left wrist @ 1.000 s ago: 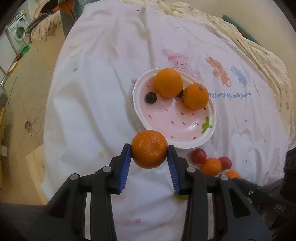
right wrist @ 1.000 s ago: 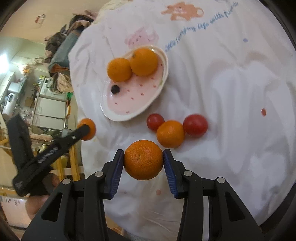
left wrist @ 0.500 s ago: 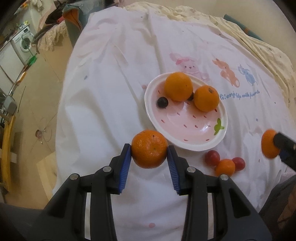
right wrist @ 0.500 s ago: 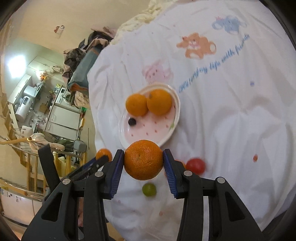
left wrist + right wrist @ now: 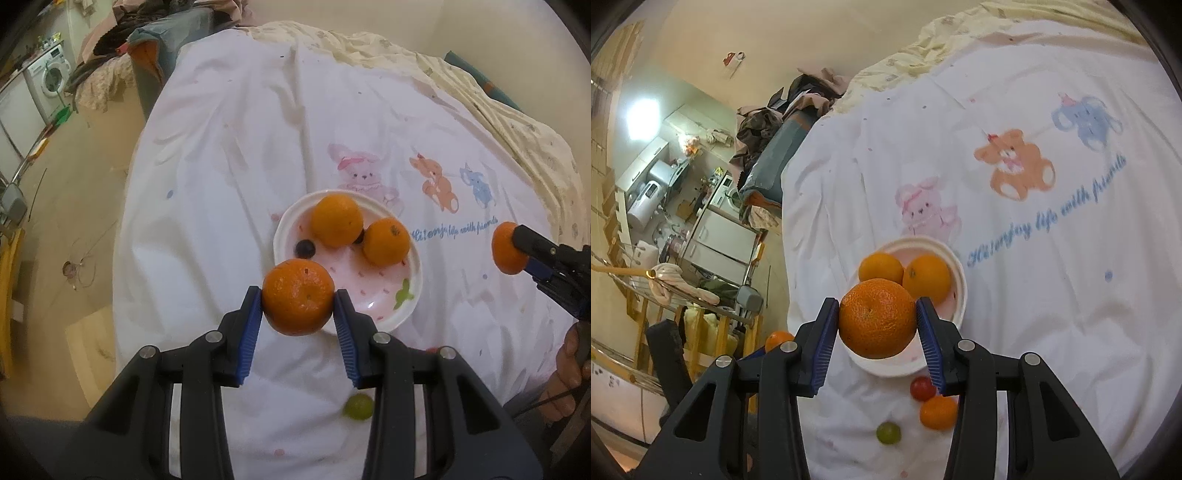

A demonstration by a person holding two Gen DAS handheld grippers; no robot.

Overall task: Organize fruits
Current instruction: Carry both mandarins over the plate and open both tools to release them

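Note:
My left gripper (image 5: 298, 303) is shut on an orange (image 5: 297, 296) and holds it above the near rim of a pink strawberry plate (image 5: 413, 295). The plate holds two oranges (image 5: 336, 220) (image 5: 386, 241) and a dark grape (image 5: 305, 248). My right gripper (image 5: 878, 319) is shut on another orange (image 5: 878, 317), above the near rim of the same plate (image 5: 961, 291). On the cloth near the plate lie a red tomato (image 5: 922, 388), a small orange (image 5: 938, 411) and a green grape (image 5: 888, 432). The right gripper's orange shows at the right in the left wrist view (image 5: 508, 248).
The table wears a white cloth with cartoon animals (image 5: 436, 184) and blue lettering (image 5: 1049, 221). The cloth's left edge drops to the floor (image 5: 74, 192). A cluttered kitchen area (image 5: 683, 206) lies beyond the table. A yellowish blanket (image 5: 498, 107) lies at the far side.
Both grippers have risen and moved toward the plate with their oranges still held. The right gripper has come into the left wrist view at the right.

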